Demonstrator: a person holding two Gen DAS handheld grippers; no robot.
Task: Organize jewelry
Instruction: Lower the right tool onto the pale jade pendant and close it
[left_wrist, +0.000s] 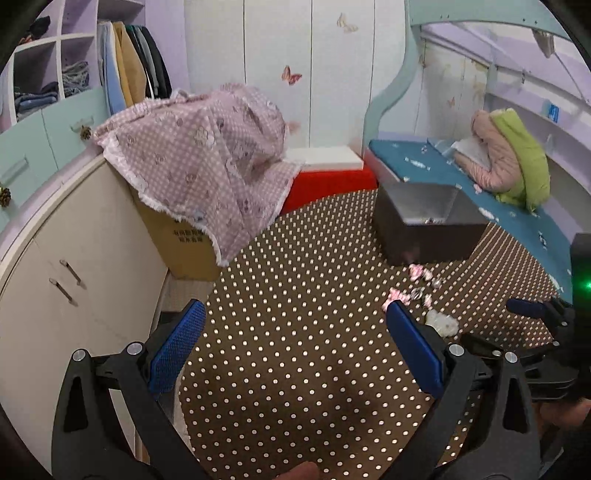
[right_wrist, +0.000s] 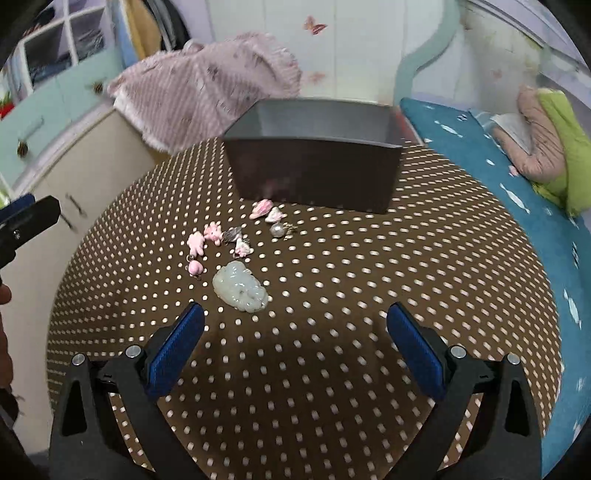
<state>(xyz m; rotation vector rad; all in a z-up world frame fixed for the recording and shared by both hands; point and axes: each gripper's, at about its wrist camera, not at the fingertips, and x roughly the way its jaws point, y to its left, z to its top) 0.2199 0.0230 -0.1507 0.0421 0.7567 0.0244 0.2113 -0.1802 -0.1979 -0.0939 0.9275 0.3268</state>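
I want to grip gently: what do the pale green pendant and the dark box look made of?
Pale green pendant: likely carved jade or glass; translucent, glossy, with relief.
Dark box: probably rigid plastic or lacquered board; its smooth front faintly reflects the pink charms.

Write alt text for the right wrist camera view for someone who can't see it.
The open right gripper hovers over a round table with a brown polka-dot cloth, holding nothing. Ahead lie a pale jade-like pendant and small pink charms with a pearl bead, in front of a dark open box.
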